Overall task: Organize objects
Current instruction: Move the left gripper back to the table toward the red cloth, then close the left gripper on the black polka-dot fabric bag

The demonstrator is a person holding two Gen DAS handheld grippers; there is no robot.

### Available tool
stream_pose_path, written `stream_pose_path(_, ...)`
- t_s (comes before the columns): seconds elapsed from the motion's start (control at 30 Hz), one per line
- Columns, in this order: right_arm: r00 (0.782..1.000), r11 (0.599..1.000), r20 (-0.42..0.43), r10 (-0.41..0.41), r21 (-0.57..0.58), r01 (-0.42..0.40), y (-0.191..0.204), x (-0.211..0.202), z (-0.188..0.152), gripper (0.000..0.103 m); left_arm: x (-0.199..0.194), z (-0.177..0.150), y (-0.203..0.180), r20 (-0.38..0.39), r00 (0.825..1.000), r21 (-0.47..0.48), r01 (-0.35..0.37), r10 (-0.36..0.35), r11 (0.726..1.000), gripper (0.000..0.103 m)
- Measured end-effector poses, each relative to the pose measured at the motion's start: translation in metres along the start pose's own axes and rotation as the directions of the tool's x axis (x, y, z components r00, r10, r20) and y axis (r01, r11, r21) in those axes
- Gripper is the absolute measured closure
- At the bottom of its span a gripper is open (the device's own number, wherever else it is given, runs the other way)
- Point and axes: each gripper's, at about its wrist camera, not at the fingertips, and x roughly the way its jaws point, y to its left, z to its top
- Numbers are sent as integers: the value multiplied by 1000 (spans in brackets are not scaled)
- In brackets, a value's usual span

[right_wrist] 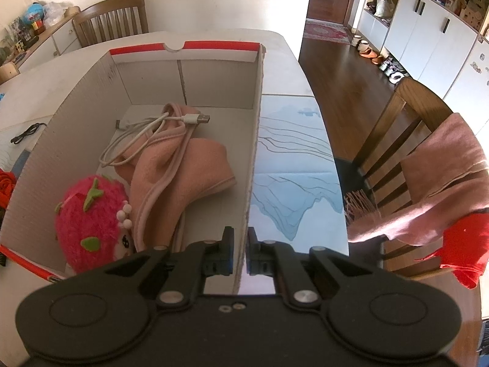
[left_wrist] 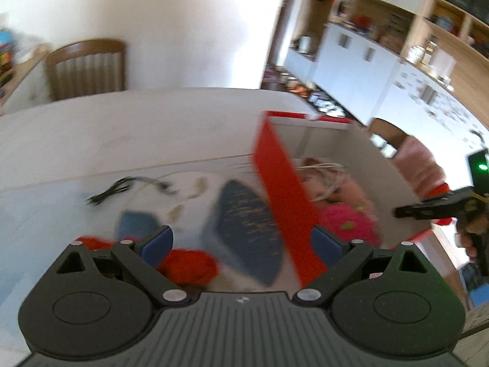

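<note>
A red-and-white cardboard box (right_wrist: pixel 189 70) stands on the table. In it lie a pink plush strawberry toy (right_wrist: pixel 88 217), a pink cloth (right_wrist: pixel 189 171) and a white USB cable (right_wrist: pixel 143 131). My right gripper (right_wrist: pixel 240 250) is shut on the box's right wall (right_wrist: pixel 255 153). In the blurred left wrist view my left gripper (left_wrist: pixel 241 241) is open and empty, above a blue item (left_wrist: pixel 244 223) and a red cloth (left_wrist: pixel 189 266) beside the box's red wall (left_wrist: pixel 281 189). A black cable (left_wrist: pixel 113 189) lies farther on the table.
A wooden chair (right_wrist: pixel 113 18) stands at the table's far side. Another chair (right_wrist: pixel 412 140) at the right carries a pink cloth (right_wrist: pixel 428 189) and a red one (right_wrist: pixel 464 244). A blue-patterned mat (right_wrist: pixel 293 159) covers the table right of the box.
</note>
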Motion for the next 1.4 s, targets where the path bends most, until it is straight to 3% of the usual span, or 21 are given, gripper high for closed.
stream_pose_path(0.23,1000,1000,-6,-14,-2,14,2,1,0,96,-3,-22,61,-38,994,-111,-108,104,988,6)
stream_pose_path(0.47,999,999,-11,-31,-6,31,6,4,0,94,8,-50,97,-107,985,-155,-148,133,977,6)
stream_pose_path(0.93,999,999,-15,-48,-14,48,9,6,-1,93,33,-66,112,-173,975,-158,-165,138,974,8)
stream_pose_path(0.97,999,999,-16,-47,-14,47,9,6,-1,93,33,-66,111,-174,974,-151,-171,144,974,10)
stream_pose_path(1.1,999,999,-13,-44,-21,44,9,6,-1,93,33,-66,105,-178,973,-122,-171,147,978,34)
stream_pose_path(1.27,999,999,-11,-42,-23,42,8,6,-2,93,28,-64,97,-174,973,-90,-168,151,982,51)
stream_pose_path(1.4,999,999,-10,-41,-25,40,8,7,-3,93,19,-59,91,-166,974,-72,-166,152,984,70)
